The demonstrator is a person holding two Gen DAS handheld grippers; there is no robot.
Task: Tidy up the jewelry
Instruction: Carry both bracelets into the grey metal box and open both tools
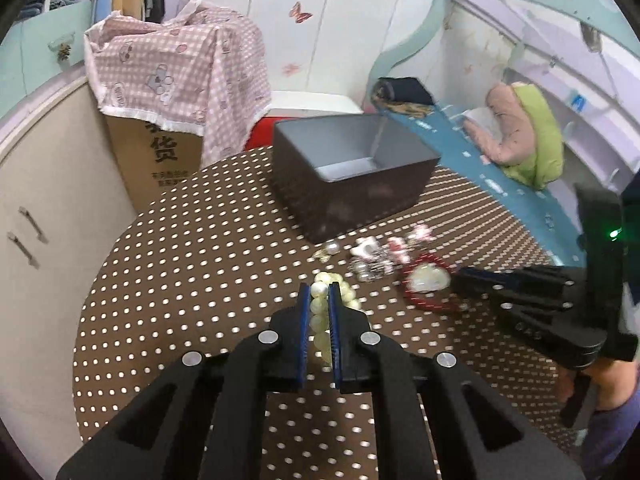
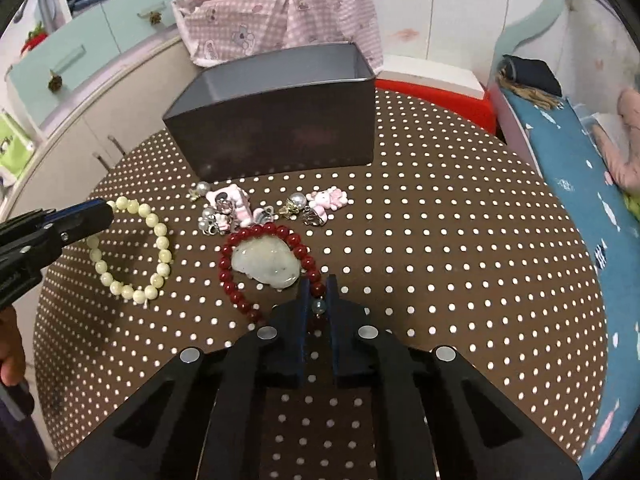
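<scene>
Two bracelets pinched, pale beads [image 1: 320, 308] in my left gripper [image 1: 320, 294], red beads [image 2: 264, 272] in right gripper [image 2: 318, 294]; I lift both level toward the box [image 2: 280, 120].

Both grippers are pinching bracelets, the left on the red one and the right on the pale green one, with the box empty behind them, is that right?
The sides are swapped. The left gripper pinches the pale green bracelet, seen in the left wrist view; the right gripper pinches the red bracelet. The box looks empty.

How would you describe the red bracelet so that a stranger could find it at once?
On the dotted brown table, in front of the dark box, lies a row of small charms. Just nearer is the red bracelet, held by the right gripper. Alone it has dark red beads ringing a pale stone.
</scene>
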